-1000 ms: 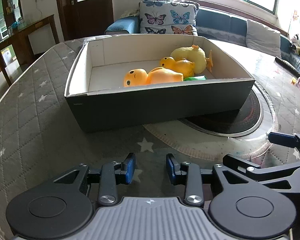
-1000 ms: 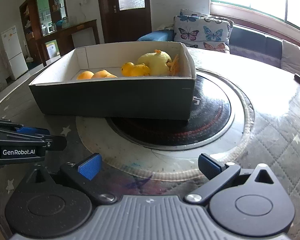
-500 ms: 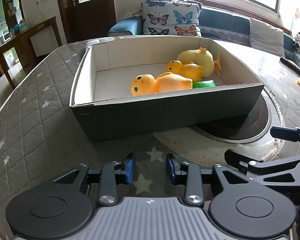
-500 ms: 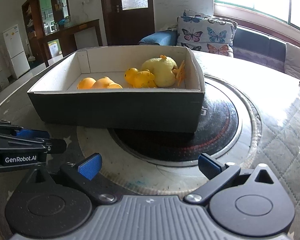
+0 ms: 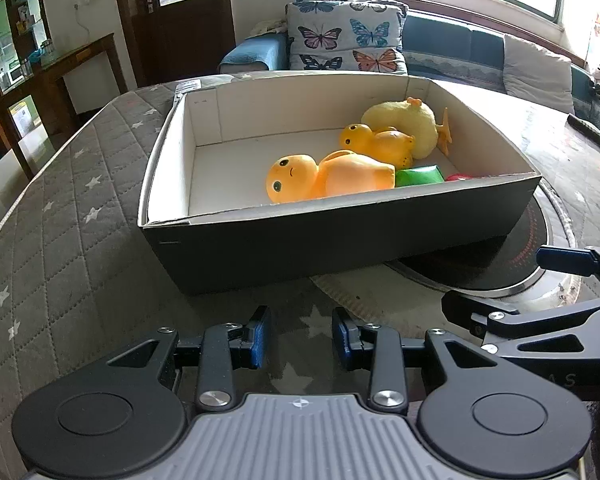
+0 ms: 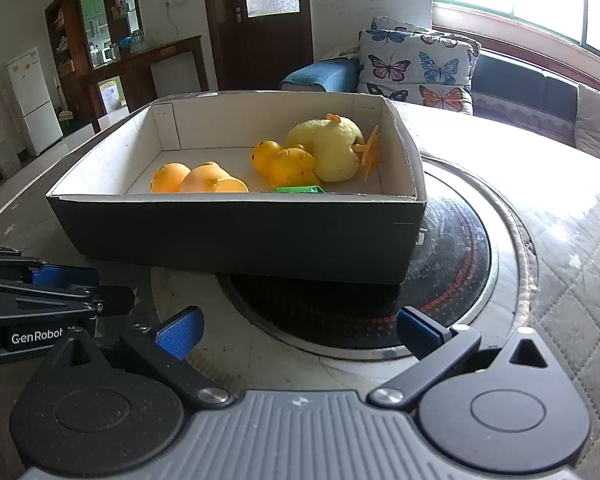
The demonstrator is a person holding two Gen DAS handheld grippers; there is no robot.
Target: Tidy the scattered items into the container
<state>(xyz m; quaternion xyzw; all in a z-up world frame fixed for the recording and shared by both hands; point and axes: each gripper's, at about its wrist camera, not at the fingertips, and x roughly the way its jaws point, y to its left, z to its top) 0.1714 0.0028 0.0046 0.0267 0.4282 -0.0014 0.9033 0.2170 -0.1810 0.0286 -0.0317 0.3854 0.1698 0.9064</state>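
Both cameras now sit nearer the dark open cardboard box (image 5: 340, 240) at mid-frame, which holds the yellow rubber ducks (image 5: 332, 178). Left gripper (image 5: 299, 340) is nearly together, empty; right gripper (image 6: 296, 332) stands apart, empty.

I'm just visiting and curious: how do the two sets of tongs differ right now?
The left tongs are nearly shut, pads close together; the right tongs are spread wide. Both are empty, have blue pads, and hover over the table before the toy-filled box.

Box (image 5: 340, 240) on quilted table (image 5: 60, 240)
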